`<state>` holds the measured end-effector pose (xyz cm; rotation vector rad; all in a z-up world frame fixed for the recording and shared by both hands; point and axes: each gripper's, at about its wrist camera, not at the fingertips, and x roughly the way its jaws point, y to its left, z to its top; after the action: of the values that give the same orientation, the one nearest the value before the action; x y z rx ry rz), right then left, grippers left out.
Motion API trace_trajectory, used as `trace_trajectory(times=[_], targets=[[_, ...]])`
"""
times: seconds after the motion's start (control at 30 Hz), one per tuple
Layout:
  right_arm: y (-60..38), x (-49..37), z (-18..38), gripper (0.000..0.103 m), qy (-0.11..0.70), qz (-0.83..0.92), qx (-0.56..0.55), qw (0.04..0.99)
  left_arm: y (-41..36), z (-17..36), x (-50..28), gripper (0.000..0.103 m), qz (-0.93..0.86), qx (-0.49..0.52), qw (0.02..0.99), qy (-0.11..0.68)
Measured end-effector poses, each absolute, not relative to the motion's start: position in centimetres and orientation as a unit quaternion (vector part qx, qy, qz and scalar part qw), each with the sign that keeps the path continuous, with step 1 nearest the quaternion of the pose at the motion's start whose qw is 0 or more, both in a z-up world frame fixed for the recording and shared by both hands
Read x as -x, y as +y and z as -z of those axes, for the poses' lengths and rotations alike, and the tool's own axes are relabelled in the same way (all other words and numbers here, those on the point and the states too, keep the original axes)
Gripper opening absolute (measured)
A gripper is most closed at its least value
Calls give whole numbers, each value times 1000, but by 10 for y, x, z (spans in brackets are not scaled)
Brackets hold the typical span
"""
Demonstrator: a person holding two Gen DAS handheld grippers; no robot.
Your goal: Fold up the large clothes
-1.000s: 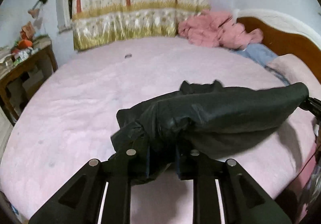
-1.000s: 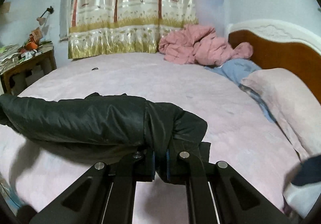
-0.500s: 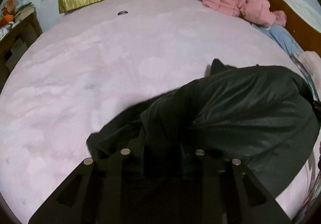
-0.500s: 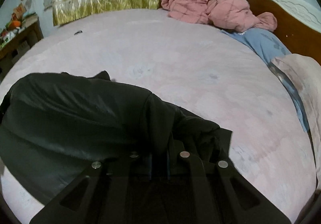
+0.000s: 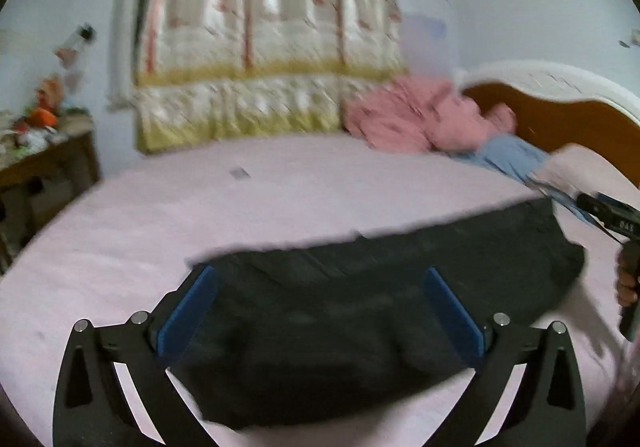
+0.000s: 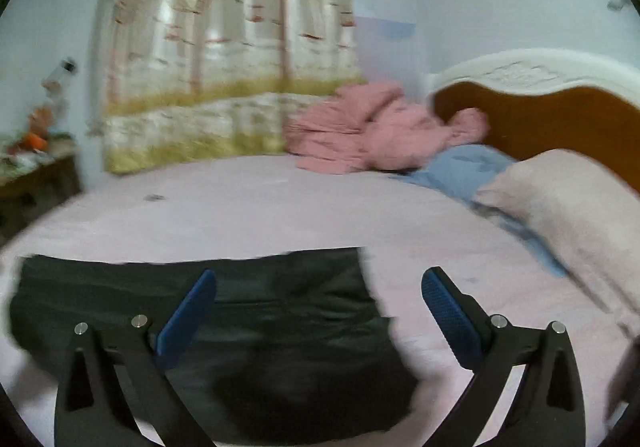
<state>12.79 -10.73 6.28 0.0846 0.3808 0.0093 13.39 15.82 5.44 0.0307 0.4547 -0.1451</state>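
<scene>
My left gripper point(image 5: 320, 303) has its jaws spread as wide as they go, having just sprung open, and they grip nothing; the blue pads point(image 5: 188, 311) stand clear on either side above the dark, black-green padded garment point(image 5: 360, 307). That garment lies flat in a broad folded band on the pale pink bed point(image 5: 200, 215), stretching to the right in the left wrist view. My right gripper point(image 6: 320, 303) is the same: jaws just opened fully, empty, with the garment's right end point(image 6: 280, 307) lying under the left finger and bare sheet under the right one. Far off, a crumpled pink quilt point(image 6: 372, 135) sits beside the brown wooden headboard point(image 6: 560, 119). Both views are blurred.
</scene>
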Motion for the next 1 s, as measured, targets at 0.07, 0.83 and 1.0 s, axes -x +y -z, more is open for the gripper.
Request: trace_trajectory(times=[0.07, 0.83, 1.0], targets=[[-91, -142, -55, 103, 245, -85, -34, 965, 152, -43, -147, 102, 82, -5, 962, 260], [-86, -313, 58, 103, 395, 8, -38, 918, 154, 58, -301, 103, -10, -3, 931, 365], [-90, -288, 41, 90, 374, 13, -39, 926, 153, 32, -271, 77, -8, -8, 947, 321]])
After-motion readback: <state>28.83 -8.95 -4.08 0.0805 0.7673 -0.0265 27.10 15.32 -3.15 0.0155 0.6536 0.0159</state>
